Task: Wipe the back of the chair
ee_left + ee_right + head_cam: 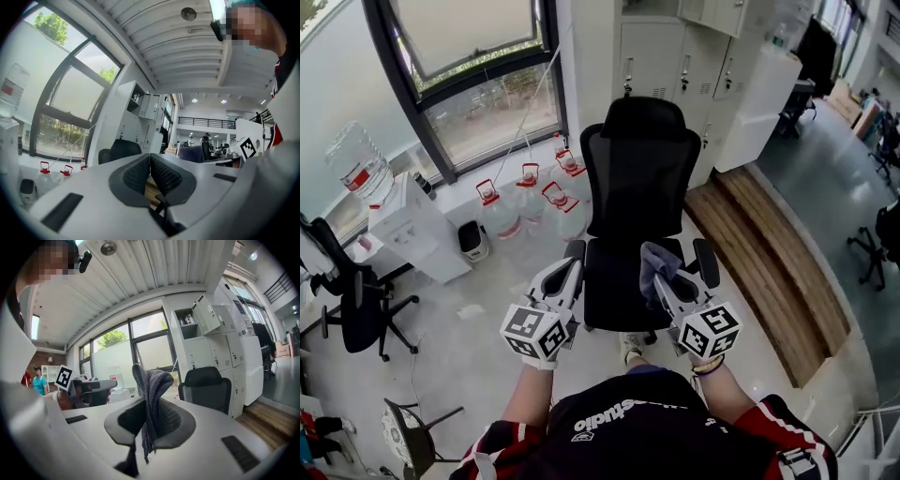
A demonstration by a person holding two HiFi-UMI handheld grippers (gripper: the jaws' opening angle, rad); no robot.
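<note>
Left gripper [571, 265]: its 2 jaws meet on nothing. Right gripper [664, 281] pinches a grey cloth [653, 259]. Just ahead, the black chair [641, 169] faces them. Water jugs [530, 202] stand left on the pale floor [469, 347], with the lockers [675, 56] and window [469, 66] beyond.

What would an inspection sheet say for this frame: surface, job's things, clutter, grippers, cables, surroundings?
Surface: pale floor.
Job's things: black mesh chair, seat toward the person; grey cloth.
Clutter: water bottles and small bin below the window.
Grippers: left hand-held gripper shut, empty; right hand-held gripper shut on the cloth; both apart from the chair's back.
Cables: thin cord across the window.
Surroundings: water dispenser, lockers, wooden platform, second chair.
</note>
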